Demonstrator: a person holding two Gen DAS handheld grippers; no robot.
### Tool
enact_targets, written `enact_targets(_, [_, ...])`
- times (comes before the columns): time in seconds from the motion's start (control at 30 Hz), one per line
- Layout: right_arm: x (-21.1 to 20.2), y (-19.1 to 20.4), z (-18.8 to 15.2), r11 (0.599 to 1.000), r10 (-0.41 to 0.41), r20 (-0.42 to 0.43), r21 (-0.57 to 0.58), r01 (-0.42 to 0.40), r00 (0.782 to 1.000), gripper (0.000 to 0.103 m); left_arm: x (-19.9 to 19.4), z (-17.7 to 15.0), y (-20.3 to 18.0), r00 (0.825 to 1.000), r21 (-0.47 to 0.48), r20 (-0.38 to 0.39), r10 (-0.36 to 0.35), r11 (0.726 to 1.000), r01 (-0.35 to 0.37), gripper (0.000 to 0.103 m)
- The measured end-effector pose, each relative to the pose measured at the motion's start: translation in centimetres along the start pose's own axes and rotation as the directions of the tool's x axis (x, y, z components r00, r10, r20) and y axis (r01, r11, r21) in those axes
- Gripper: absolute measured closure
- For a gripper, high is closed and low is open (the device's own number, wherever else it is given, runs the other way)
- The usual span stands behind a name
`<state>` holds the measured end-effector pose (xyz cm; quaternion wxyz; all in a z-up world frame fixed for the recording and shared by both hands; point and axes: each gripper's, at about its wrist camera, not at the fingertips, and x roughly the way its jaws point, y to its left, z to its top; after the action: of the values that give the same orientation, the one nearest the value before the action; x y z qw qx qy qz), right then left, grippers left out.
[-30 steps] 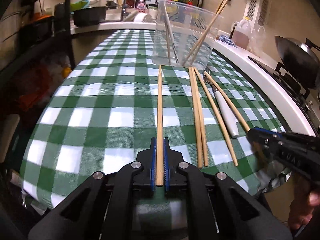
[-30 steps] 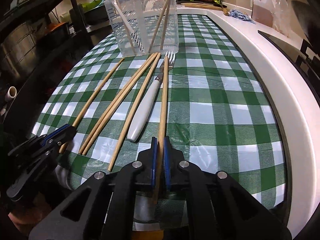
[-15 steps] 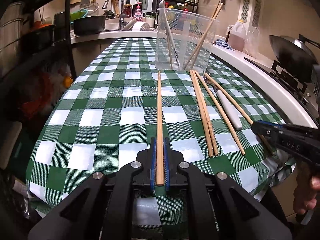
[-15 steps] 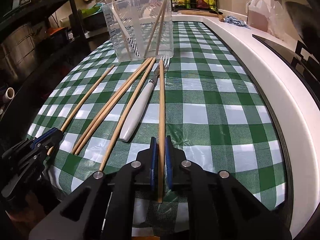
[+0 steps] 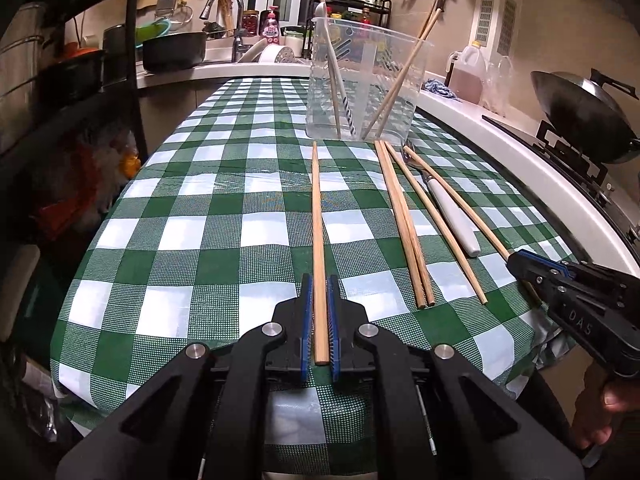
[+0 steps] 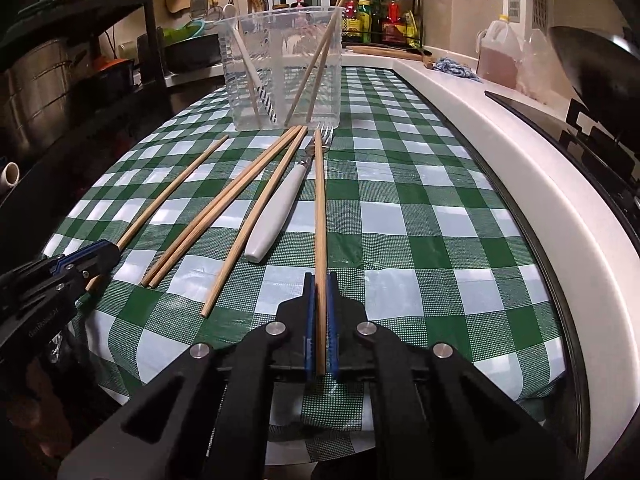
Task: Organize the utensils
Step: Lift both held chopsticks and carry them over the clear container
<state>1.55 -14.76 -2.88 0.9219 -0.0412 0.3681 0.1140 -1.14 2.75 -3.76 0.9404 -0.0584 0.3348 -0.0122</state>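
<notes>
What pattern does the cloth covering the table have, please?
The tablecloth is a green-and-white check, clearest in the left wrist view.

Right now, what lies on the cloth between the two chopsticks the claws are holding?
Three loose chopsticks and a white-handled fork, seen in both wrist views, between the left claw's chopstick and the right claw's chopstick.

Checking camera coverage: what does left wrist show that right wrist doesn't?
Left wrist only: the black pot by the sink, and the right gripper from outside.
Right wrist only: the bottle rack, and the left gripper from outside.
Both: the clear bin, white-handled fork, loose chopsticks, each gripper shut on one chopstick.
</notes>
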Motion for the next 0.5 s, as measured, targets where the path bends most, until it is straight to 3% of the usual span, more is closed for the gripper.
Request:
enact_targets(0.3, [-2.5,0.2,1.6,0.999,0.026,0.035,0.026,-0.027,0.999,0.098,-0.7,0.3,0.5,1.0,-0.011,0.022,0.004,1.0,-0.004,0.096])
enact_targets(0.5, [-4.3,0.2,2.6,0.999,0.036,0.076,0.031,-0.038,0.996,0.098,-2.5,0.9,0.0,0.995,0.023,0.095,0.025,0.999,-0.027,0.096])
